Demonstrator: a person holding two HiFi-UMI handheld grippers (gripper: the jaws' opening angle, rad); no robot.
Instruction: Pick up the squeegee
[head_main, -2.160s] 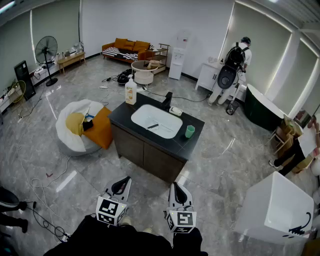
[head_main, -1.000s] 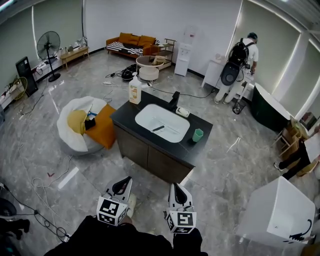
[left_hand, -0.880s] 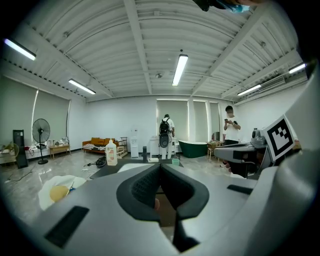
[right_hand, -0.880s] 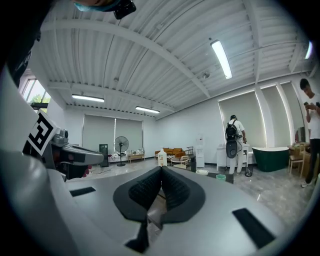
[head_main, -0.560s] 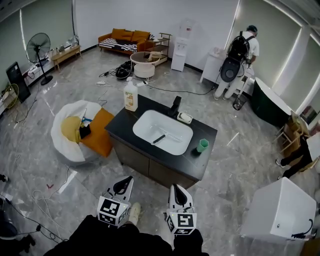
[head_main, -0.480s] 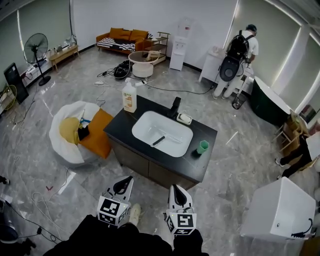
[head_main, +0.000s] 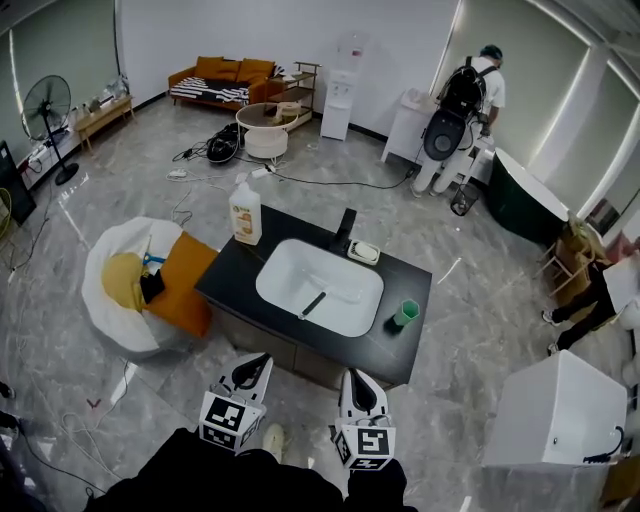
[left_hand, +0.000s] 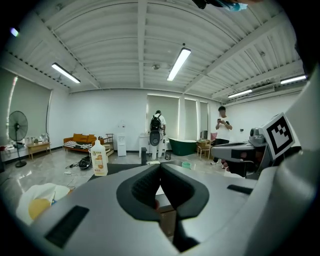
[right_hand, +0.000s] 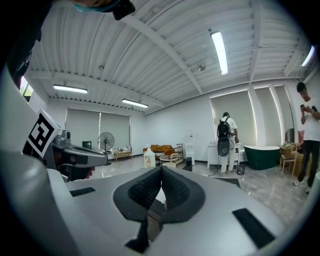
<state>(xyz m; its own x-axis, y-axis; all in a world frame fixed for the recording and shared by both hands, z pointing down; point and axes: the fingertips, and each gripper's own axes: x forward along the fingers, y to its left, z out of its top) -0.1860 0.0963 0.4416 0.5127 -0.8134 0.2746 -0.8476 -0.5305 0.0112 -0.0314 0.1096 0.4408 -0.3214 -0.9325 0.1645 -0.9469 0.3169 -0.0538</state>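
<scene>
Task not begun: nothing lifted. Squeegee (head_main: 313, 303), judged to be the slim dark item, lies in the white sink (head_main: 275, 290) of the dark counter (head_main: 222, 283), untouched. Left gripper (head_main: 251, 365): jaws pressed together, nothing between them. Right gripper (head_main: 358, 380): likewise closed and empty. Both are held side by side close to the person's body, pointing roughly level toward the counter, well short of the sink. Remaining: close the gap, spread one set of jaws, grip the handle, lift
</scene>
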